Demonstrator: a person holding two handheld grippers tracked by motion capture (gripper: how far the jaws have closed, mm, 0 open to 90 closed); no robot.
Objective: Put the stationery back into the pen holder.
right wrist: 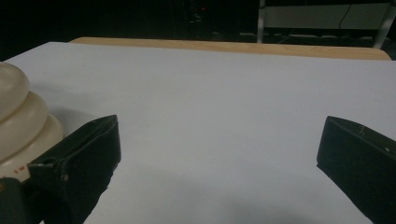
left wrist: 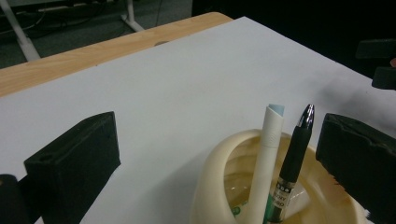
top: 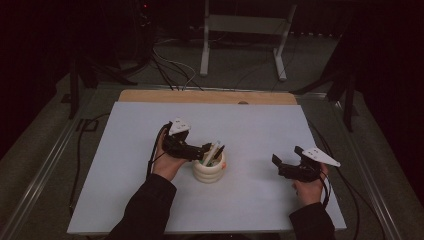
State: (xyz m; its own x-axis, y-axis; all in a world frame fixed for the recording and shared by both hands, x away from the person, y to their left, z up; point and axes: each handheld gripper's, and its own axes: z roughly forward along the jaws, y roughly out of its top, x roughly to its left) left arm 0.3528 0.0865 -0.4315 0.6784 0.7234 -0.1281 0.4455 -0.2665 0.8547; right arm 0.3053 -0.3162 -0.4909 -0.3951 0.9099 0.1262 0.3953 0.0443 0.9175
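Note:
A cream ribbed pen holder [top: 209, 171] stands on the white sheet near the middle front. A white pen [left wrist: 268, 154] and a black pen [left wrist: 294, 156] with a silver tip stand inside it, leaning. My left gripper [top: 210, 150] hovers at the holder's top from the left. In the left gripper view it [left wrist: 218, 130] is open wide, with both pens and the holder's rim [left wrist: 211, 172] between its jaws, untouched. My right gripper [top: 286, 155] is open to the right of the holder, low over the sheet. In the right gripper view it [right wrist: 219, 135] holds nothing, with the holder [right wrist: 18, 116] at the left edge.
The white sheet [top: 250, 125] covers most of a wooden table whose bare edge [top: 207, 96] shows at the back. Beyond stand a metal frame's legs [top: 242, 30], cables on the floor [top: 170, 70] and dark stands. My right gripper's jaws [left wrist: 380, 63] show far off in the left gripper view.

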